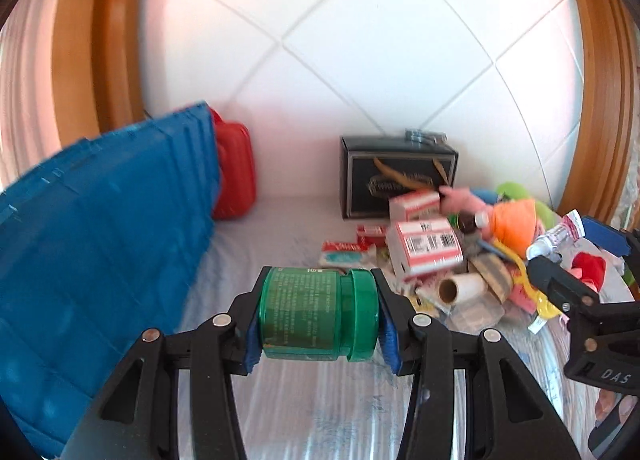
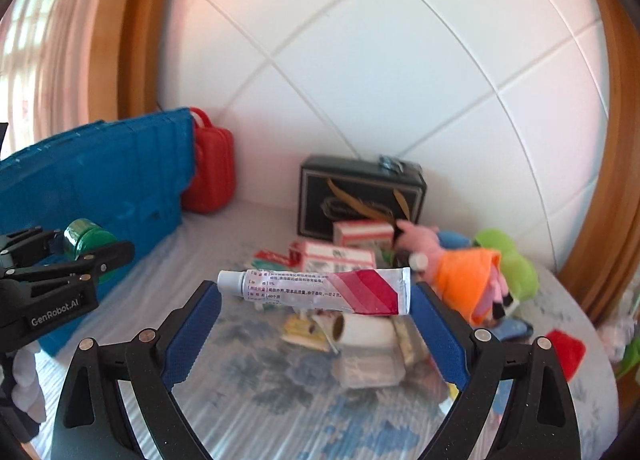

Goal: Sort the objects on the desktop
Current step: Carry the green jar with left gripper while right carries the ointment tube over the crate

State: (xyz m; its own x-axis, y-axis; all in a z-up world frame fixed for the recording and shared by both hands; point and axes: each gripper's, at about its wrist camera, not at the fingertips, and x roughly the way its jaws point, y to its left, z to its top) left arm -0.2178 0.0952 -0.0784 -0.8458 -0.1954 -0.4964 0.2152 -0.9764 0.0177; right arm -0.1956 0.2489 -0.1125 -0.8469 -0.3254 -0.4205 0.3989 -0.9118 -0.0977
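The left gripper (image 1: 320,318) clamps a green jar (image 1: 318,314) sideways at centre frame, likely bound for the blue crate (image 1: 104,236) at left. The right gripper (image 2: 316,296) pinches a tube (image 2: 320,290) endwise above the pile (image 2: 360,324).

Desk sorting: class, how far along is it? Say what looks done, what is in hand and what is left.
Done: nothing can be confirmed; the blue crate's inside is hidden. In hand: the left tongs clamp a green jar end to end, and the right tongs hold a tube crosswise. Left: most of it, as boxes, a paper roll and plush toys lie heaped beside a black box.
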